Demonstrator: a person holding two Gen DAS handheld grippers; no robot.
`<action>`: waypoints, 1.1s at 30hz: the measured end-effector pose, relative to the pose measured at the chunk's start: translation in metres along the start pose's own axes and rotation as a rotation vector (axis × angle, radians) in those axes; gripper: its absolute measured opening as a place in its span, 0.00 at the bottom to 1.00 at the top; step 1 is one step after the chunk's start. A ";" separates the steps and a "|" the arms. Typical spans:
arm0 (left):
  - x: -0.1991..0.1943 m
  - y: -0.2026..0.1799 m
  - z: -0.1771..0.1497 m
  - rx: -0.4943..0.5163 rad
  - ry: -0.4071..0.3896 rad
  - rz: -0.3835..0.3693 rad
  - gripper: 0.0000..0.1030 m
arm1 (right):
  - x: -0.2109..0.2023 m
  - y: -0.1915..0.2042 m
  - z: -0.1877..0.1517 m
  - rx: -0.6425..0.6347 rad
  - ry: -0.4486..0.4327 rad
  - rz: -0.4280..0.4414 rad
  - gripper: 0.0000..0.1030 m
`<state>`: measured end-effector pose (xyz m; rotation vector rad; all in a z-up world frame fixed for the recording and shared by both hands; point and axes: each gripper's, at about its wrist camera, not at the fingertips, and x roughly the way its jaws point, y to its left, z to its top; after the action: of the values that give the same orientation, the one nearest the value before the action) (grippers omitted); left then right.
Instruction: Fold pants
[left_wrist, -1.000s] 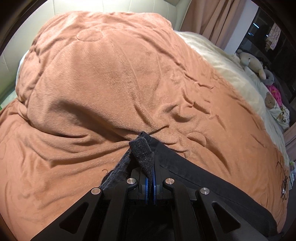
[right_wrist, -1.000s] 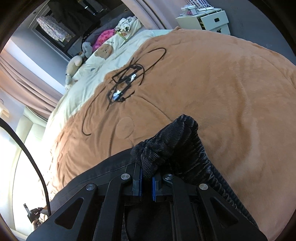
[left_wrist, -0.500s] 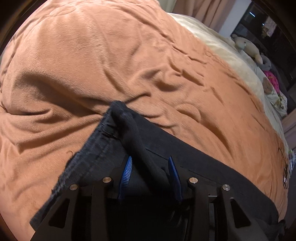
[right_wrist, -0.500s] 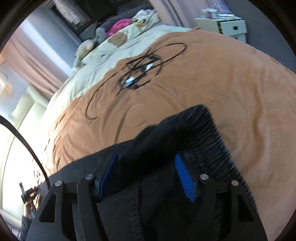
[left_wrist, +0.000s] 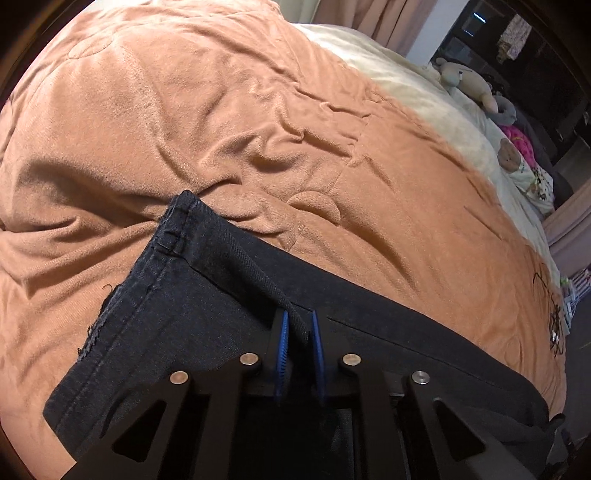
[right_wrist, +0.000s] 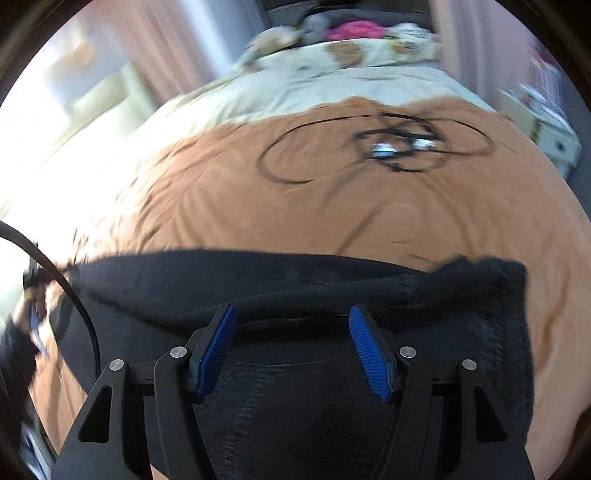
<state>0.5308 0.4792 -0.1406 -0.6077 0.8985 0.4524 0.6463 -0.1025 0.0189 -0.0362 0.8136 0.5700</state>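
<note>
Your left gripper (left_wrist: 298, 332) had its jaws nearly together, pinching a raised fold of the dark pants (left_wrist: 192, 302), whose hem lay ahead-left on the orange blanket (left_wrist: 221, 110). Your right gripper (right_wrist: 293, 332) held its jaws spread wide, the pants (right_wrist: 295, 280) lying flat beneath and ahead.

A bedroom in a home. Shown by a wide bed under a rumpled orange blanket (left_wrist: 258, 122), with a cream sheet (left_wrist: 436, 110) past it. Soft toys (left_wrist: 476, 86) and a pink bundle (right_wrist: 352, 29) heaped at the far edge. Pinkish curtains (left_wrist: 384, 18) hanging beyond. A small white drawer unit (right_wrist: 554, 144) beside the bed; a tangle of black cable (right_wrist: 391, 147) left on the blanket.
</note>
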 end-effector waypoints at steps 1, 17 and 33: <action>0.000 0.001 0.000 -0.004 0.002 -0.003 0.11 | 0.004 0.009 0.002 -0.041 0.014 -0.004 0.60; 0.003 0.005 0.011 -0.021 -0.043 0.000 0.03 | 0.094 0.100 0.032 -0.464 0.146 0.021 0.61; 0.018 -0.009 0.031 -0.007 -0.051 0.045 0.02 | 0.145 0.109 0.058 -0.435 0.125 -0.058 0.00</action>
<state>0.5645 0.4947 -0.1381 -0.5806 0.8641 0.5097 0.7109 0.0720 -0.0221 -0.4968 0.7940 0.6859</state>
